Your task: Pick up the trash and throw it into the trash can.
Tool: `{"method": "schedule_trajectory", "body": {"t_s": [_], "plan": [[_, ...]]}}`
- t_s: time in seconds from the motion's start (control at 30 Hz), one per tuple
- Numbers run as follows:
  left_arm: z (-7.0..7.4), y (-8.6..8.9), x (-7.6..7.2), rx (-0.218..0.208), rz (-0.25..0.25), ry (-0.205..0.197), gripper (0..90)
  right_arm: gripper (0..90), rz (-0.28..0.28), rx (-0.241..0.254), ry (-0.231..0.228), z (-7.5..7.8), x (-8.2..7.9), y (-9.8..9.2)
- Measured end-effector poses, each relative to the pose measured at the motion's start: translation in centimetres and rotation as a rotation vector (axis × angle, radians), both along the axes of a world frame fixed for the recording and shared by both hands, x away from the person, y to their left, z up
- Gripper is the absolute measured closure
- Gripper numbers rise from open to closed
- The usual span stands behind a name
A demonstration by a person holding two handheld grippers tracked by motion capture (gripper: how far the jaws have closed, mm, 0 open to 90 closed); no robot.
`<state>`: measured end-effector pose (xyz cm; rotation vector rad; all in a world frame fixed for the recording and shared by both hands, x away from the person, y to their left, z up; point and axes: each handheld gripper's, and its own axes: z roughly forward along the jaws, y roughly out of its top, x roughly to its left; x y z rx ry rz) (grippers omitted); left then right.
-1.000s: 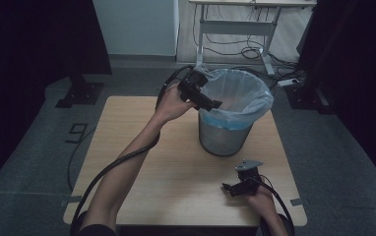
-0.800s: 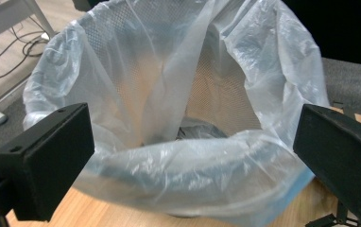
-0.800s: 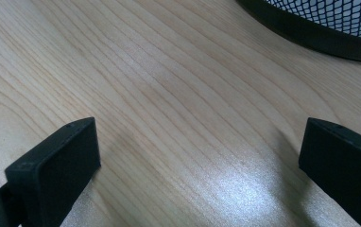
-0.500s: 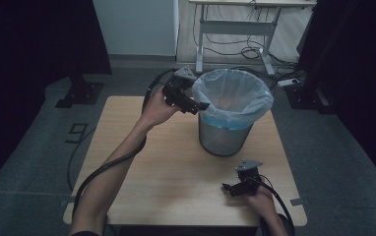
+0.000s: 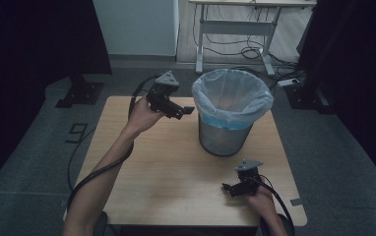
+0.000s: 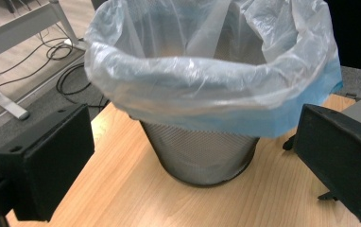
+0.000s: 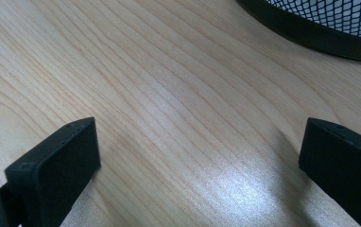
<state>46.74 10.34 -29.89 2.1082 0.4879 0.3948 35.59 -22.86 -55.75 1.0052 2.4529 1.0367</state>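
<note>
Bench (image 5: 176, 167): pale wood-grain top, smooth, with a soft satin sheen that catches a bright patch of light in the right gripper view (image 7: 226, 184). Waste bin (image 5: 224, 139): fine metal mesh wall, dull grey, ending in a solid dark base ring (image 7: 311, 35). Bin liner (image 5: 231, 93): thin translucent plastic film, crinkled and faintly glossy, tinted blue where it folds over the rim (image 6: 263, 125). Left gripper (image 6: 193, 156) and right gripper (image 7: 202, 161): jaws of matt black plastic-looking material, flat-faced. Floor (image 5: 43, 147): grey, matt.
</note>
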Motion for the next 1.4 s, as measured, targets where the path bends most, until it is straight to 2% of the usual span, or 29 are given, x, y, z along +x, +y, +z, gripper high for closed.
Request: {"method": "schedule_trajectory", "body": {"t_s": [0.13, 0.43, 0.93, 1.13, 1.3, 1.4], "plan": [[-0.7, 1.0, -0.4, 0.005, 0.011, 0.001, 0.0, 0.0, 0.001, -0.001, -0.001, 0.0, 0.0, 0.0], [-2.7, 3.1, -1.2, -0.026, 0.025, 0.008, 0.0, 0.0, 0.0, 0.0, 0.0, 0.0, 0.0, 0.0], [-7.0, 6.1, -3.3, -0.016, 0.037, 0.002, 0.0, 0.0, 0.0, 0.0, 0.0, 0.0, 0.0, 0.0], [-8.9, 6.9, -4.2, -0.025, 0.037, 0.018, 0.0, 0.0, -0.003, 0.001, -0.001, 0.0, 0.0, 0.0], [-10.6, 7.6, -4.8, -0.006, 0.049, 0.026, 0.0, 0.0, -0.005, 0.002, 0.0, 0.0, 0.0, 0.0], [-11.7, 8.1, -5.1, -0.019, 0.054, 0.041, 0.0, 0.0, -0.006, 0.002, -0.001, 0.0, -0.1, 0.0]]}}
